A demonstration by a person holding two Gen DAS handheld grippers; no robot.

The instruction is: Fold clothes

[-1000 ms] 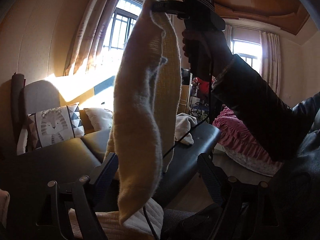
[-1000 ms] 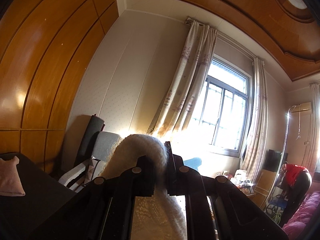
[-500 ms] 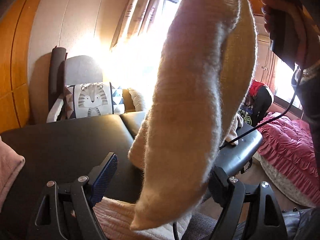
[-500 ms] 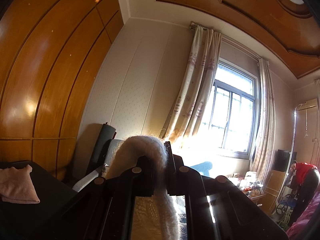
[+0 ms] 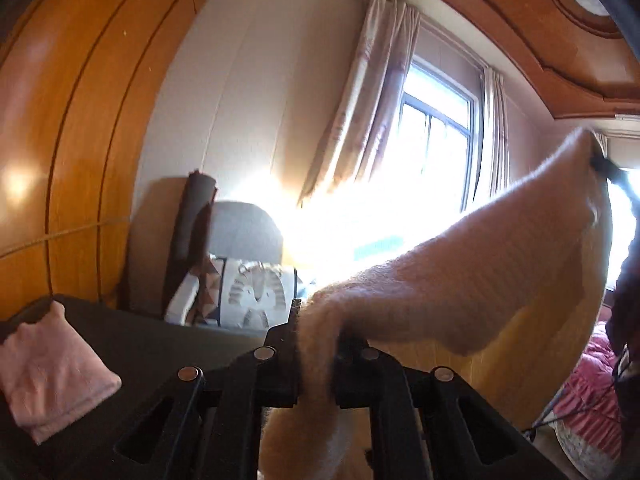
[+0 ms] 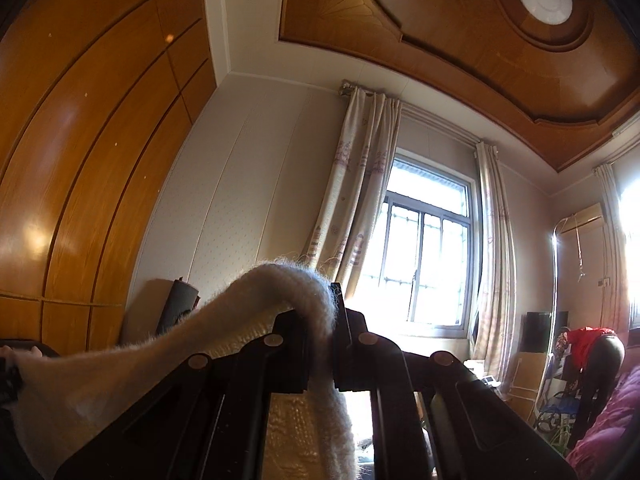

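A fuzzy cream knit sweater (image 5: 460, 280) hangs in the air between my two grippers. My left gripper (image 5: 318, 344) is shut on one edge of it. The cloth stretches up and to the right to my right gripper (image 5: 606, 168), seen at the far right edge. In the right wrist view my right gripper (image 6: 322, 344) is shut on the cream sweater (image 6: 288, 288), which runs down to the left edge, where my left gripper (image 6: 8, 380) holds it. Both point up toward the wall and window.
A folded pink garment (image 5: 48, 368) lies on the black table (image 5: 160, 344) at the left. A tiger-print cushion (image 5: 252, 292) and grey chair (image 5: 244, 232) stand behind it. A pink ruffled bedspread (image 5: 592, 400) is at the right, a window (image 6: 424, 264) ahead.
My left gripper was open below the hanging sweater; it has now shut on the sweater's edge and lifted. The sweater now spans between both grippers. The right gripper has tilted upward.
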